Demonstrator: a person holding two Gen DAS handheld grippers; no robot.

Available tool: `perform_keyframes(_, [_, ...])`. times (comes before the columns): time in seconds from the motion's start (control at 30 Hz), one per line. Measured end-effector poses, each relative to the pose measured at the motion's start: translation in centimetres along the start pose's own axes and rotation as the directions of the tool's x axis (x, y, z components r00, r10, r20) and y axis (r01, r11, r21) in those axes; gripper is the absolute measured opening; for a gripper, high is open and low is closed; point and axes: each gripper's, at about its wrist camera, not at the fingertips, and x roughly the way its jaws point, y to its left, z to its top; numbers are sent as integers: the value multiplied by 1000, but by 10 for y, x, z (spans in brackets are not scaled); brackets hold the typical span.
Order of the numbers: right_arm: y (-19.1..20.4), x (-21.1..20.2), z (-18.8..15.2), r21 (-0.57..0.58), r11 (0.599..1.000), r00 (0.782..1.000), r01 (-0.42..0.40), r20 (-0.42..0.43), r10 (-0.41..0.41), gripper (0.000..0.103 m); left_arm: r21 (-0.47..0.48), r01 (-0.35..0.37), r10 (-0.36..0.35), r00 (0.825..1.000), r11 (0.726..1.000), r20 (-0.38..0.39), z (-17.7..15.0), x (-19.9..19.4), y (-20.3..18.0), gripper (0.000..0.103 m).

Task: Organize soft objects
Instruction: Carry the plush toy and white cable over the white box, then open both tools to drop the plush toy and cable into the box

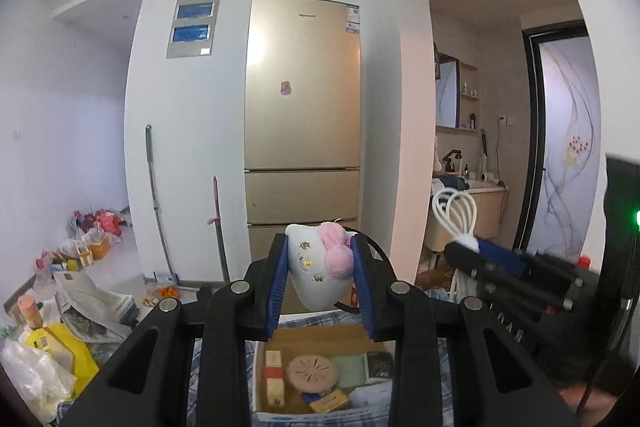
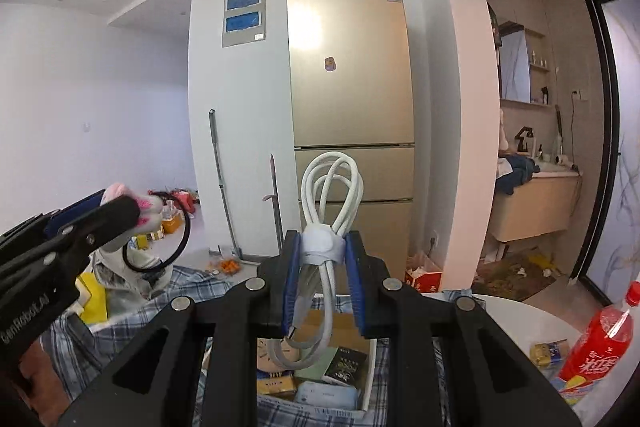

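My left gripper [image 1: 320,247] is shut on a white plush pouch [image 1: 316,275] with a pink bow and a black strap, held in the air above the cardboard box [image 1: 320,371]. My right gripper [image 2: 322,243] is shut on a coiled white cable [image 2: 330,187] bound by a white band, also raised over the cardboard box [image 2: 320,367]. In the left wrist view the right gripper [image 1: 464,247] shows at right with the white cable [image 1: 454,211]. In the right wrist view the left gripper [image 2: 120,215] shows at left with the white plush pouch [image 2: 148,211].
The box holds small packets and a round tan lid [image 1: 314,371], and rests on a blue plaid cloth [image 2: 132,319]. A gold fridge [image 1: 302,115] stands ahead. Bags [image 1: 60,347] clutter the left floor. A red bottle [image 2: 600,339] stands on a white table [image 2: 520,319].
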Motion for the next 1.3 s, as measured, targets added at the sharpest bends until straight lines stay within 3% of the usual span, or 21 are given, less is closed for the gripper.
perform_keyframes(0.17, [-3,13,-15,-20,1000,1000,-14,-13,14,22,-18,10,-10,1000,1000,-12,-8,17,1,33])
perform_keyframes(0.43, [-5,57,-51,-24,1000,994,-1,-105,-1,22,-2,-23,22,983,1000,-183,-42,82,12,33])
perform_keyframes(0.6, [-3,86,-78,-25,999,978,-46,-204,40,22,21,-47,51,951,999,-305,-68,122,20,33])
perform_keyframes(0.67, [-4,100,-89,-5,996,962,-91,-257,87,22,31,-43,51,936,999,-349,-80,134,20,33])
perform_keyframes(0.87, [-6,134,-127,29,993,915,-111,-387,114,22,52,-3,26,895,999,-444,-107,160,20,33])
perform_keyframes(0.9, [-7,139,-132,36,993,908,-111,-403,117,22,55,23,5,888,998,-459,-112,165,19,33])
perform_keyframes(1.07, [-8,151,-150,59,989,880,-134,-452,146,22,75,8,34,841,997,-540,-136,186,24,33])
perform_keyframes(1.3, [-8,166,-168,67,990,840,-123,-525,140,22,79,-3,50,791,997,-610,-161,205,27,33])
